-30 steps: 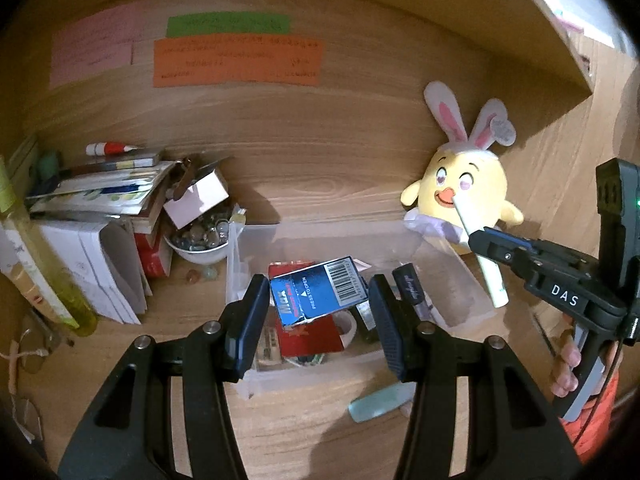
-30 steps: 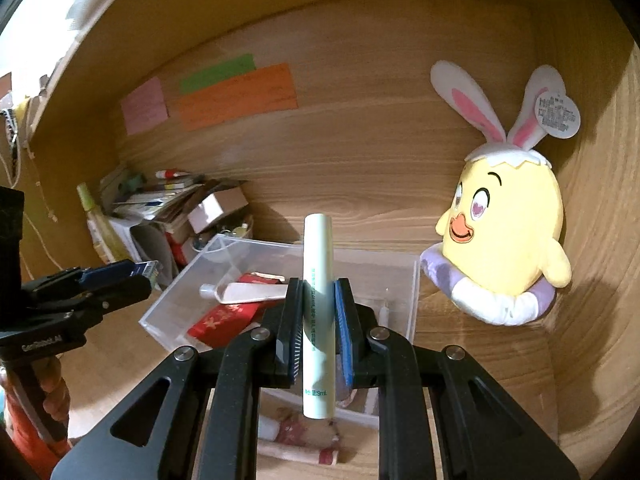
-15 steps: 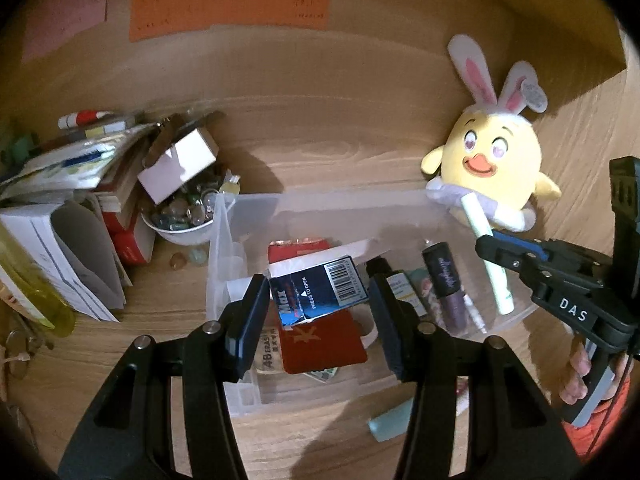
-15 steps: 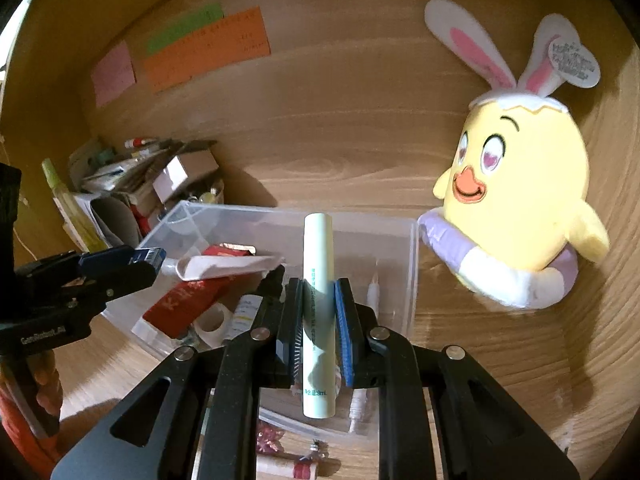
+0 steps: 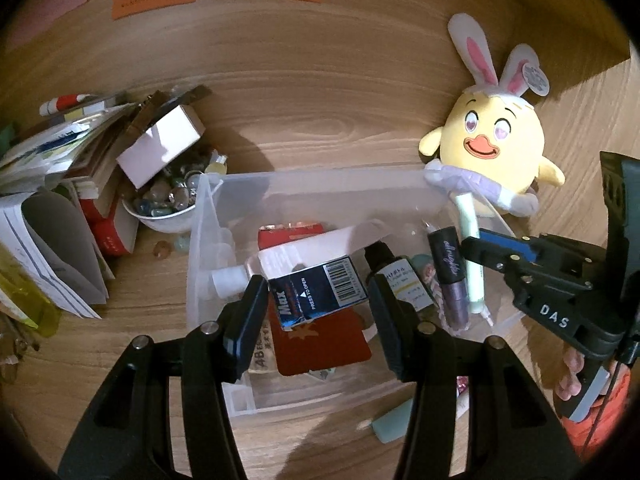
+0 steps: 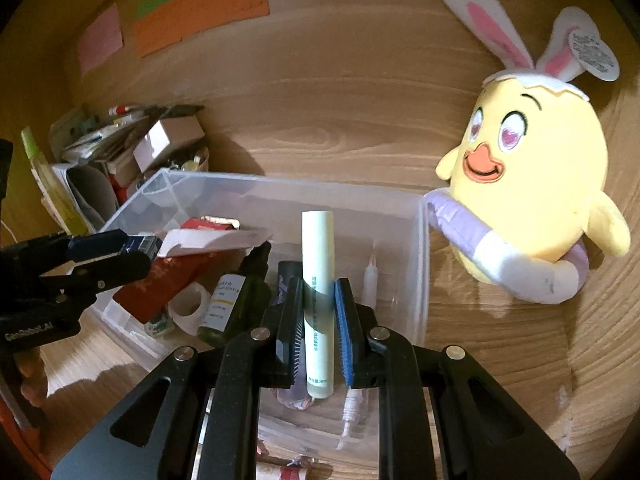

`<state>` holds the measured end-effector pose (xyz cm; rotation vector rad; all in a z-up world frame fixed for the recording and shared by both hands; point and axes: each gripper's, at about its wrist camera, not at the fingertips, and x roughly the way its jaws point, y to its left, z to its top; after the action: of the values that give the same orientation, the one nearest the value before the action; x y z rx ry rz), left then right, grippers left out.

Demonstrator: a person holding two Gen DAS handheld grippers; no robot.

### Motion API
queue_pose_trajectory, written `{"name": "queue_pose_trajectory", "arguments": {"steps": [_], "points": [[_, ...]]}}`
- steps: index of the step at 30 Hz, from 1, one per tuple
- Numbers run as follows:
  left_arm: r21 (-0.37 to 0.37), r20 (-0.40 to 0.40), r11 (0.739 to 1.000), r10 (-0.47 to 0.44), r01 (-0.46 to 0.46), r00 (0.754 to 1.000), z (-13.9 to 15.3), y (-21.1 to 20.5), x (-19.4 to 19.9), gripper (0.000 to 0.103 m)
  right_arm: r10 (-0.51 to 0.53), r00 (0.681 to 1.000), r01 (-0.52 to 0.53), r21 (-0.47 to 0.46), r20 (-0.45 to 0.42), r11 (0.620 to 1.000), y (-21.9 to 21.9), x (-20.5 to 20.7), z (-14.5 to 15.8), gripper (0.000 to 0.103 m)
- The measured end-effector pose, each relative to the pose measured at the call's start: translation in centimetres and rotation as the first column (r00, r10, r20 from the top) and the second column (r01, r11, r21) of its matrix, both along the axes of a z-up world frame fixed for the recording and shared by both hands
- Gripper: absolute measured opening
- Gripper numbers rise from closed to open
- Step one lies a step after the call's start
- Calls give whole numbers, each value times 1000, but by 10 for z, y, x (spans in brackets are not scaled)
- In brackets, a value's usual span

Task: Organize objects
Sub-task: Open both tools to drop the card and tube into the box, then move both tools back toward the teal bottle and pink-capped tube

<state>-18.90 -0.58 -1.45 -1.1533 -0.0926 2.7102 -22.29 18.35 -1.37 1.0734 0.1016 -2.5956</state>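
Note:
A clear plastic bin (image 5: pixel 320 173) (image 6: pixel 280 184) stands on the wooden desk and holds a red card (image 5: pixel 324 344), a white tube, a dark dropper bottle (image 6: pixel 234 300) and a purple gloss tube (image 5: pixel 450 276). My left gripper (image 5: pixel 316 312) is shut on a small blue box (image 5: pixel 316 294) with a barcode, held over the bin's middle. My right gripper (image 6: pixel 318 312) is shut on a pale green tube (image 6: pixel 317 256), held upright over the bin's right end. In the left wrist view the tube (image 5: pixel 469 220) shows at the right, in the right gripper (image 5: pixel 492 246).
A yellow plush chick (image 5: pixel 492 152) (image 6: pixel 532 192) with bunny ears leans at the bin's right end. A bowl of stones (image 5: pixel 160 204), a white carton (image 5: pixel 160 148) and stacked books and papers (image 5: pixel 52 208) crowd the left. A pale teal item (image 5: pixel 394 420) lies in front.
Both grippers have come down and forward over the bin, which now looks larger and nearer. Each keeps its grip, on the blue box and on the green tube.

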Motion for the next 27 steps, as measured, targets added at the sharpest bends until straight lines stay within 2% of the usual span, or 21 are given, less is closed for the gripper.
{"name": "queue_pose_trajectory", "arguments": {"steps": [6, 11, 13, 18, 19, 22, 27], "points": [[-13, -7, 1000, 1, -1, 1000, 6, 3, 5, 54, 11, 999, -10, 13, -32, 1000, -2, 10, 10, 16], [-15, -33, 1000, 10, -11, 999, 18, 1, 14, 61, 12, 998, -12, -2, -61, 1000, -1, 21, 22, 34], [-8, -44, 1000, 15, -15, 999, 23, 0, 20, 64, 21, 997, -22, -16, -69, 1000, 1, 28, 27, 36], [-26, -64, 1000, 11, -12, 998, 31, 0, 35, 65, 50, 994, -52, -22, -94, 998, 1, 49, 36, 45], [-28, -64, 1000, 10, -12, 998, 31, 0, 38, 67, 53, 994, -56, -21, -98, 998, 1, 53, 38, 47], [-20, -72, 1000, 20, -21, 997, 33, -4, 49, 83, 55, 993, -56, -9, -107, 998, 1, 65, 39, 51], [-29, -87, 999, 21, -24, 996, 32, -8, 66, 85, 63, 992, -64, -12, -109, 998, 3, 86, 37, 58]]}}
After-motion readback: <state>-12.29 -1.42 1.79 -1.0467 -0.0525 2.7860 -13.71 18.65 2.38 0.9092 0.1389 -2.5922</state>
